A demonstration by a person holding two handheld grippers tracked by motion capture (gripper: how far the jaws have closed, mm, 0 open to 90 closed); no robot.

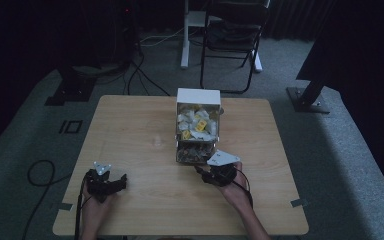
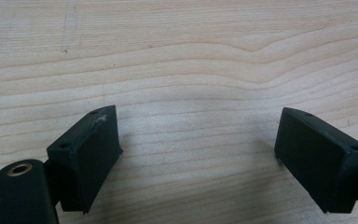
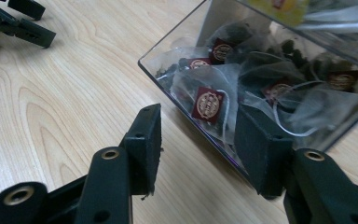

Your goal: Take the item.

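A clear two-tier dispenser box (image 1: 198,100) with a white top stands at the middle of the wooden table (image 1: 140,125). Its upper part holds white and yellow sachets. Its lower tray (image 3: 177,79) holds mesh tea bags (image 3: 208,103) with dark red tags. My right gripper (image 1: 203,170) (image 3: 198,112) is at the tray's front, open, with the tray's clear front wall between its jaws; the right jaw overlaps the tray. My left gripper (image 1: 122,181) (image 2: 198,135) (image 3: 35,21) stands wide open over bare wood at the front left, nothing between its jaws.
A black folding chair (image 1: 230,40) and a white stand leg (image 1: 185,35) are on the carpet beyond the table's far edge. A black cable (image 1: 40,172) loops on the floor at the left. Bare wood lies between the two grippers.
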